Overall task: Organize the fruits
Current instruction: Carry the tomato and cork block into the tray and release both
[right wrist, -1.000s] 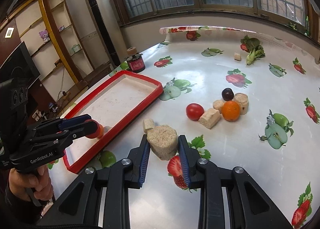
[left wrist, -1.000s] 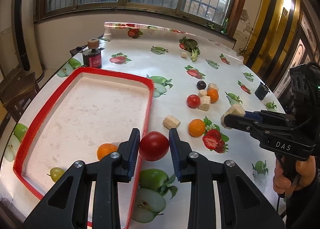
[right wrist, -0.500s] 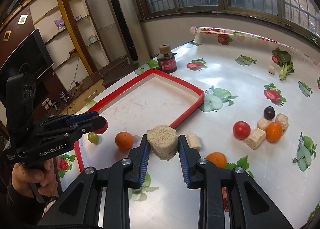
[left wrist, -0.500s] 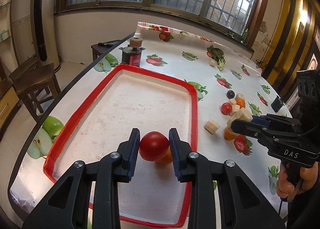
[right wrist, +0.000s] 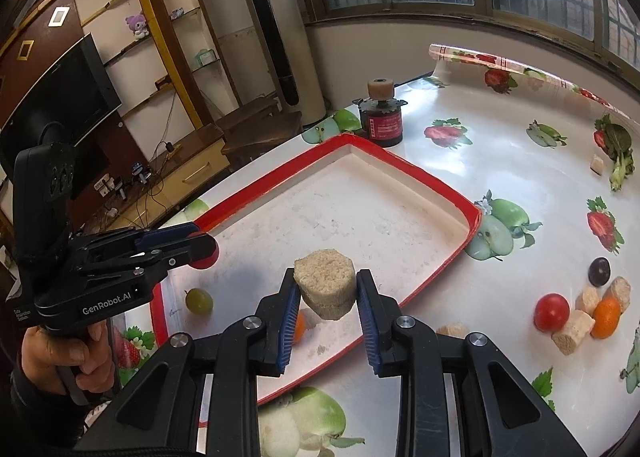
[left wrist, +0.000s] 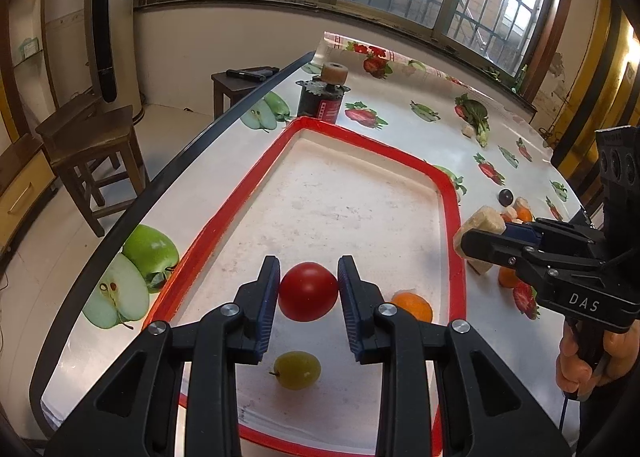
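My left gripper (left wrist: 308, 289) is shut on a red tomato (left wrist: 308, 291) and holds it over the near part of the red-rimmed tray (left wrist: 248, 193). An orange (left wrist: 414, 305) and a green grape (left wrist: 297, 370) lie in the tray near it. My right gripper (right wrist: 326, 295) is shut on a beige cake piece (right wrist: 326, 287), held above the tray's near right edge (right wrist: 432, 177). The right gripper shows in the left wrist view (left wrist: 476, 243). The left gripper with its tomato (right wrist: 206, 255) shows in the right wrist view, with the grape (right wrist: 199, 300) below it.
On the cloth right of the tray lie a red tomato (right wrist: 552, 312), an orange (right wrist: 606, 317), a dark plum (right wrist: 599, 271) and several beige cake pieces (right wrist: 572, 331). A dark red can (right wrist: 382, 117) stands at the tray's far corner. Leafy greens (right wrist: 618, 153) lie far right. A wooden stool (left wrist: 92, 145) stands beside the table.
My left gripper has carried the tomato further left over the tray, past the orange; the grape now shows below it. My right gripper has carried the cake piece left to above the tray's edge.
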